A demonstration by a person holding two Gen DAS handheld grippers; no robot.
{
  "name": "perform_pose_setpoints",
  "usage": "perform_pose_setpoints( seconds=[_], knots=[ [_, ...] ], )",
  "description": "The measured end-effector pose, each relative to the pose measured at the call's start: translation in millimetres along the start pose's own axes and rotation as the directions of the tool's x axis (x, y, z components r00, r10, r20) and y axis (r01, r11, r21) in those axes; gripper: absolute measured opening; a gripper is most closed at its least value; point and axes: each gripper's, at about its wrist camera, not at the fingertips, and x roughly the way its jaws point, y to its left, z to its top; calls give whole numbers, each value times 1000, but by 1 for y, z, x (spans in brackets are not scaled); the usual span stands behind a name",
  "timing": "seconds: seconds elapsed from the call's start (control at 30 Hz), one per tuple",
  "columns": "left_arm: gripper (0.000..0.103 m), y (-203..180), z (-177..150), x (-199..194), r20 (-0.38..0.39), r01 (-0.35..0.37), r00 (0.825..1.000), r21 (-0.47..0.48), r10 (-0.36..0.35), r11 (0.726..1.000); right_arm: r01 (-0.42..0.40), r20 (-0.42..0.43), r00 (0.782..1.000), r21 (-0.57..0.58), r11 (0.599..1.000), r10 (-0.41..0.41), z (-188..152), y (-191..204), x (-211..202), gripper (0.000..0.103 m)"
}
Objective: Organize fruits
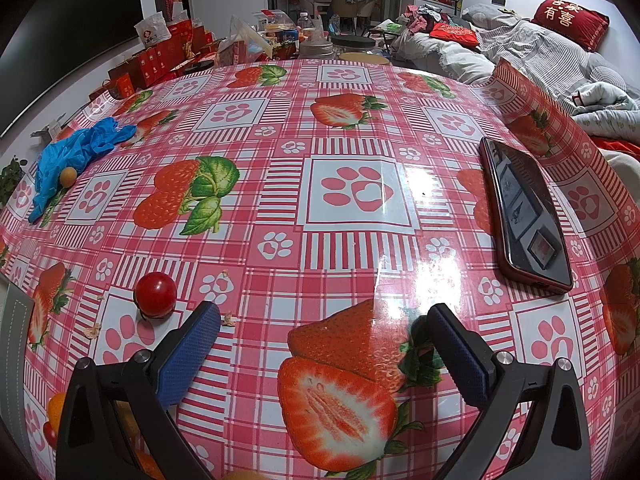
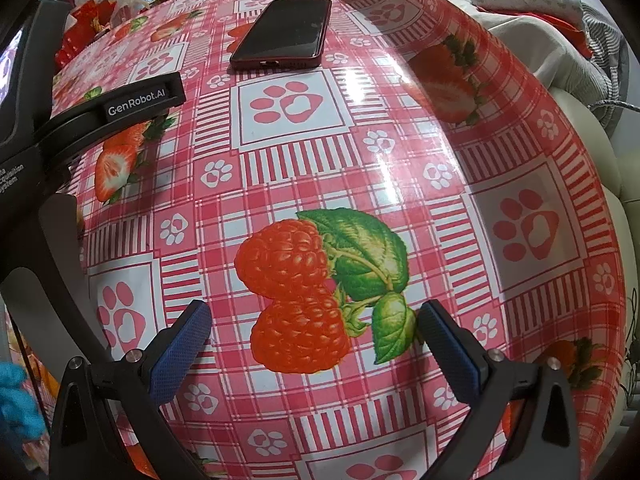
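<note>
A small red cherry tomato lies on the strawberry-print tablecloth, just left of and beyond my left finger. My left gripper is open and empty, low over the table. Orange and red fruits show partly at the bottom left, hidden behind the gripper body. A small yellow-orange fruit rests against blue gloves at far left. My right gripper is open and empty over a printed raspberry on the tablecloth. The left gripper's body shows at the left of the right wrist view.
A phone in a red case lies on the table at right; it also shows in the right wrist view. Crumpled blue gloves lie at far left. Boxes and jars crowd the far edge. A sofa with bedding stands right.
</note>
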Motion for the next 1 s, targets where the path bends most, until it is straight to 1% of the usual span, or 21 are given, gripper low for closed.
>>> perform_pose_setpoints(
  seconds=[0.07,0.3,0.5,0.6,0.63,0.67,0.7,0.73,0.8,0.83,0.87,0.9,0.93,1.0],
  knots=[
    [103,0,0,0,0,0,1000,0,0,1000,3,-17,1000,-2,1000,-3,0,0,1,103],
    [103,0,0,0,0,-1,1000,0,1,1000,-7,-101,995,3,1000,7,18,0,8,103],
    [103,1,0,0,0,0,1000,0,0,1000,-17,-205,979,-1,1000,17,38,3,18,103],
    [103,1,0,0,-2,3,1000,1,-3,1000,-19,-221,975,-3,1000,17,45,1,23,103],
    [103,1,1,0,-16,9,1000,10,-9,1000,-19,-221,975,-4,1000,18,47,0,25,103],
    [103,1,4,1,-53,23,998,29,-22,999,-20,-219,976,-5,1000,18,49,0,27,103],
    [103,-1,7,2,-109,37,994,50,-31,998,-21,-222,975,-6,1000,19,49,0,27,103],
    [103,-3,11,5,-167,47,985,66,-36,997,-24,-224,974,-11,1000,21,50,0,28,103],
    [103,-3,16,9,-267,67,963,94,-40,993,-30,-229,973,-17,999,25,50,0,28,103],
    [103,-4,17,12,-287,70,957,102,-38,992,-31,-223,974,-17,999,26,52,0,29,103],
    [103,-5,20,14,-292,68,956,108,-34,992,-32,-218,976,-17,999,28,51,0,29,103],
    [103,-5,19,15,-285,69,958,107,-36,992,-33,-213,977,-16,999,29,51,0,30,103],
    [103,-6,20,16,-283,54,959,122,-18,991,-35,-206,978,-15,999,31,50,0,30,103],
    [103,-7,24,20,-320,78,947,145,-27,986,-37,-200,979,-15,999,34,49,0,30,103]
  ],
)
